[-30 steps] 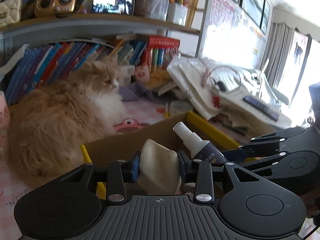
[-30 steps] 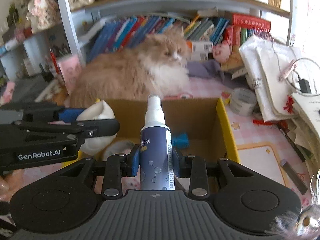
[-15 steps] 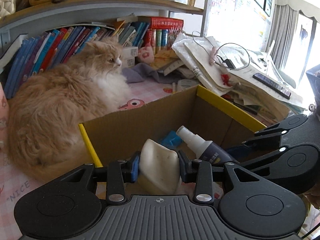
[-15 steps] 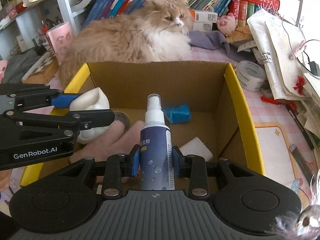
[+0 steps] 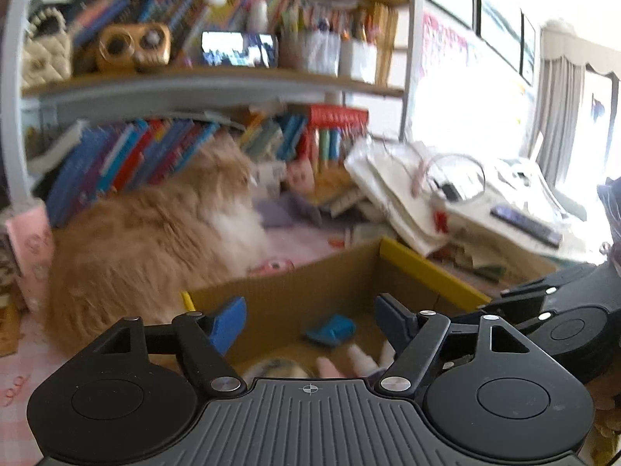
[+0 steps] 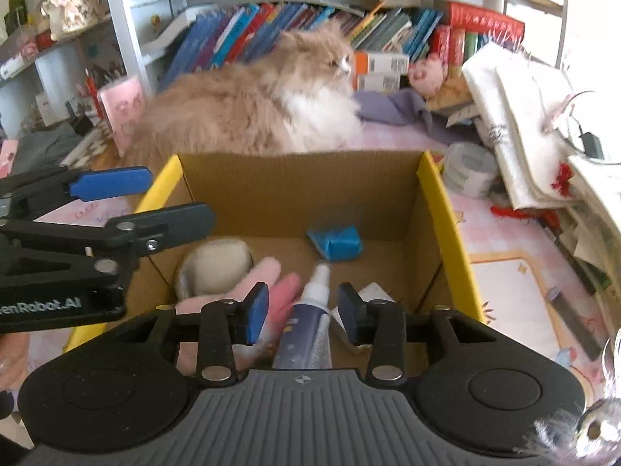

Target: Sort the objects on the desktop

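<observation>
With both my grippers over the brown cardboard box with yellow flaps [image 6: 431,178], my left gripper [image 5: 310,320] has just been opening; jaws wide apart, nothing between. The cream rounded soft object [image 6: 217,262] lies on the box floor, left side, beside a pink fuzzy thing [image 6: 268,275]. My right gripper [image 6: 302,312] has also just been opening; pads clear of the white-capped dark blue spray bottle [image 6: 310,322], which lies tilted between them, nozzle toward a small blue item [image 6: 335,241]. Fluffy orange cat [image 6: 252,105] sits behind the box.
</observation>
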Demonstrator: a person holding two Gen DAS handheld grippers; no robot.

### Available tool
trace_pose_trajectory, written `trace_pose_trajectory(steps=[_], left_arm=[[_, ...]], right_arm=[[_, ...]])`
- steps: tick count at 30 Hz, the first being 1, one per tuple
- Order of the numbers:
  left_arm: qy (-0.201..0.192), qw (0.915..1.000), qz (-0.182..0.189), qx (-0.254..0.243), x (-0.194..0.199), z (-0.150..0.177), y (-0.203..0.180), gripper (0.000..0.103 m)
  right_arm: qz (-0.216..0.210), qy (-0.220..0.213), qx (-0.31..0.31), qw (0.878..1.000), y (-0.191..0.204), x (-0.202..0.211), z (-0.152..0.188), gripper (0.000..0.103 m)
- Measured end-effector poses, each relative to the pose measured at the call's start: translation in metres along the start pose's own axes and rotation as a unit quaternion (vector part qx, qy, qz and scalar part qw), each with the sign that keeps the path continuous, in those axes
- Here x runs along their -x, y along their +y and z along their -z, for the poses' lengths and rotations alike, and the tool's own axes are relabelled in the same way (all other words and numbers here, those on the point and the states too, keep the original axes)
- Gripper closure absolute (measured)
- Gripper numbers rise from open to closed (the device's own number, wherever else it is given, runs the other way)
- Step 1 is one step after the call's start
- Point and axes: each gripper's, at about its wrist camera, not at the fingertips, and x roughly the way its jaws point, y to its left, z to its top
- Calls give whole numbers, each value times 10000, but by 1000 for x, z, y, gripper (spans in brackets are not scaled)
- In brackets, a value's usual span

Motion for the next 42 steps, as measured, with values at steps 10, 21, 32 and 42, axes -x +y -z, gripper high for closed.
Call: trace_pose_trajectory(steps=[10,21,32,42], left_arm=[[-699,9916,-1072,163,89,12,-22,12],[-146,9712,-2315,551,169,78,-47,11],[-31,9623,-2627,709,213,107,-25,5],[240,9623,-2569,860,251,136,12,1]], right_arm=[[-55,-818,-81,9966,12,56,15,58],[-248,-1086,50,9938,40,102,81,55],[-313,-775,221,9963,92,118,123,55],[22,-606,68,9981,158,117,136,51]])
